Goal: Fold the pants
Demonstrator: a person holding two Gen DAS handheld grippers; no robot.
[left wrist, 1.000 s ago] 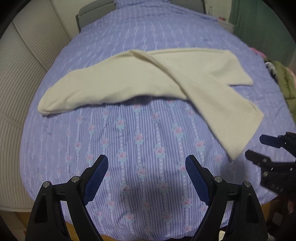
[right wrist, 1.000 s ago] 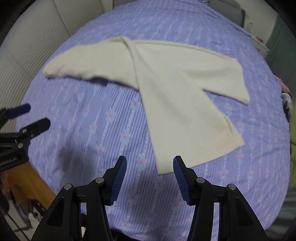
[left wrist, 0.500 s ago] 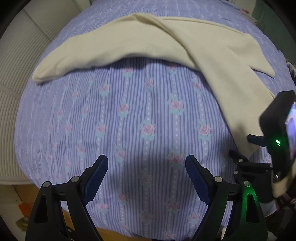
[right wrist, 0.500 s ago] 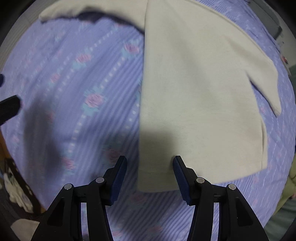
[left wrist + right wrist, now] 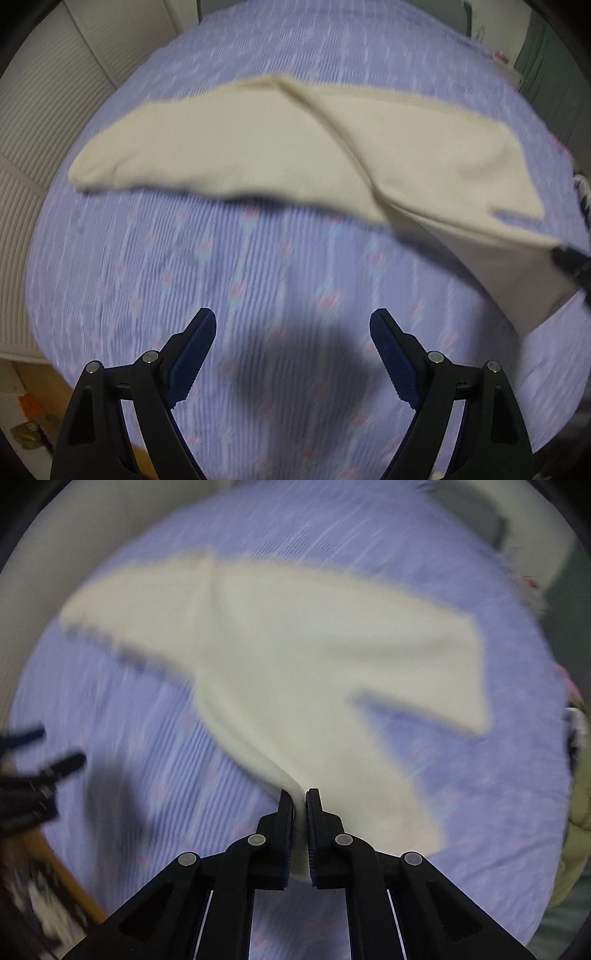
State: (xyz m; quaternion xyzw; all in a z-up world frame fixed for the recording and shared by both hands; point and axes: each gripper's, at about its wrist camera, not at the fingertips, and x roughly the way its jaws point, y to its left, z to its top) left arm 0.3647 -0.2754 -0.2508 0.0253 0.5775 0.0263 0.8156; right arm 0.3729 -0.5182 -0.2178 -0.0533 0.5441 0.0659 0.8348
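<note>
My right black two-finger gripper [image 5: 299,805]: jaws just closed, now clamped on hem of near leg of cream soft-fabric pants [image 5: 295,657]; cloth pinched between pads, lifting off lilac striped floral bedsheet [image 5: 184,775]. Fold can start. My left gripper [image 5: 293,347]: jaws wide apart, empty, hovering over sheet. Pants lie mid-bed, long axis left-right, waist end left, near leg angling toward me.
</note>
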